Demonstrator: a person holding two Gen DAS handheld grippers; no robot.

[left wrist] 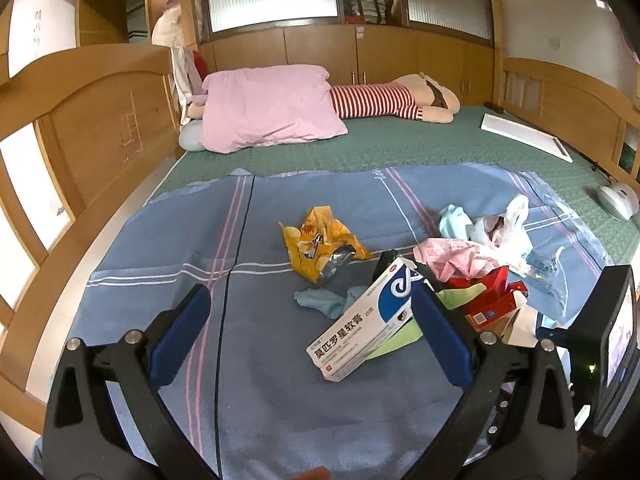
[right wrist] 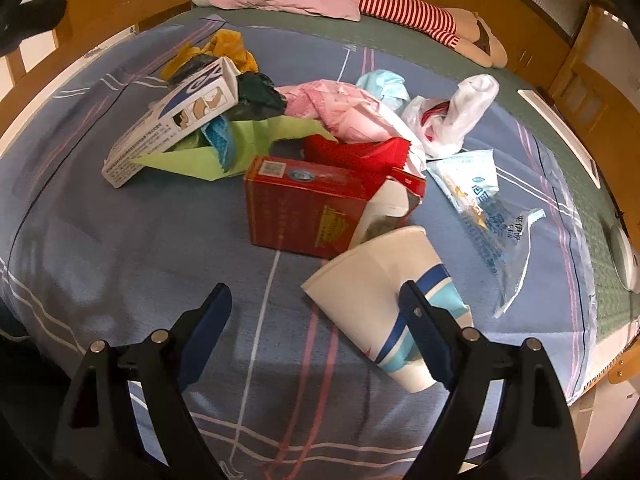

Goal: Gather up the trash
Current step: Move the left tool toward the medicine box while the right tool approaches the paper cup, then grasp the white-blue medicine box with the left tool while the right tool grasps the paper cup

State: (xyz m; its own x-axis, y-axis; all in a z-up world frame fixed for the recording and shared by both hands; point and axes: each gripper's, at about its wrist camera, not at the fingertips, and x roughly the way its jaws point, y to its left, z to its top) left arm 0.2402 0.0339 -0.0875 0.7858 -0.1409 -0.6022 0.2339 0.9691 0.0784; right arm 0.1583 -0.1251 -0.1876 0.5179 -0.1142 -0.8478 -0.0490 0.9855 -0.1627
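Trash lies on a blue striped sheet [left wrist: 168, 264] on the bed. My left gripper [left wrist: 312, 300] is open and empty above the sheet. A white and blue medicine box [left wrist: 360, 328] lies just left of its right finger, with a yellow snack wrapper [left wrist: 320, 244] beyond. My right gripper [right wrist: 316, 296] is open and empty. A crushed white paper cup [right wrist: 380, 292] lies by its right finger. A red box [right wrist: 300, 208] is ahead, the medicine box [right wrist: 176, 120] further left, and pink paper [right wrist: 340, 108], a white plastic bag [right wrist: 452, 120] and a clear wrapper [right wrist: 488, 208] lie around.
A pink pillow [left wrist: 268, 108] and a striped plush doll [left wrist: 384, 100] lie at the bed's head. Wooden bed rails [left wrist: 92, 120] run along both sides. A white board [left wrist: 524, 136] and a white device [left wrist: 616, 200] lie on the green mat at right.
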